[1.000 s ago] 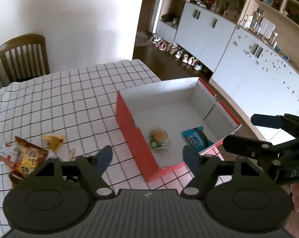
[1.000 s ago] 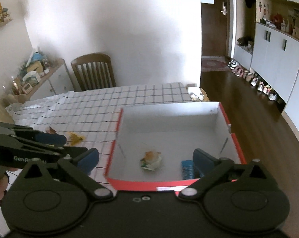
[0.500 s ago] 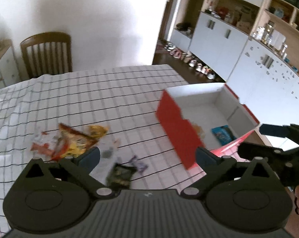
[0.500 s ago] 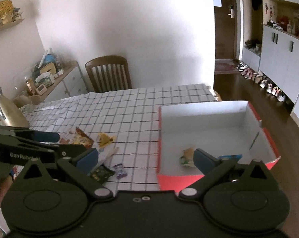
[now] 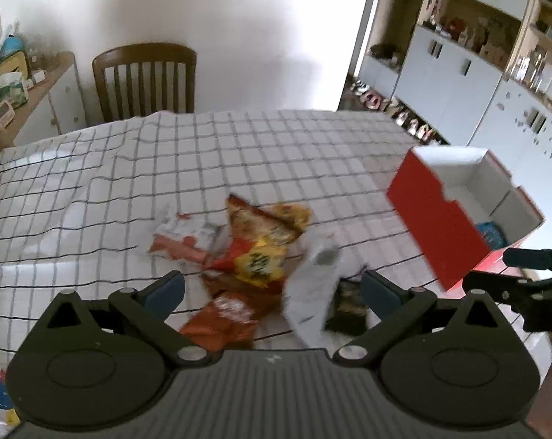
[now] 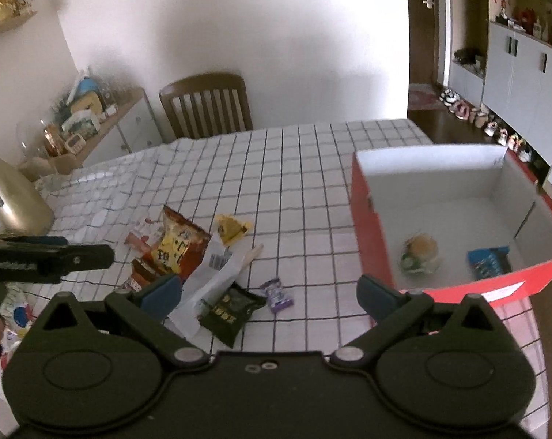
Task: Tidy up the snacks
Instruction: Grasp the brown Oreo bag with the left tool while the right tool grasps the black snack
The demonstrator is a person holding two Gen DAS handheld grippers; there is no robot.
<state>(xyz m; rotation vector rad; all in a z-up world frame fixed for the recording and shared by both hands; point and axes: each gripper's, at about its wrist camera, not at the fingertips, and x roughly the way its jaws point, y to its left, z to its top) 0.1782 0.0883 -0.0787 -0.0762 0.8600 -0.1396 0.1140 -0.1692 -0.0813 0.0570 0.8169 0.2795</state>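
Observation:
A red box with a white inside stands at the table's right end. It holds a burger-print pack and a blue pack. A pile of loose snacks lies on the checked cloth: an orange-yellow chip bag, a white wrapper, a dark green pack, a small purple pack, a yellow pack. My left gripper is open and empty over the pile. My right gripper is open and empty above the table, between pile and box.
A wooden chair stands at the table's far side. A sideboard with clutter is at the left, and a gold kettle sits on the table's left edge. White cabinets line the right wall.
Both grippers have swung left, from over the box to the snack pile. The box now sits at the right of both views. Both stay open and empty.

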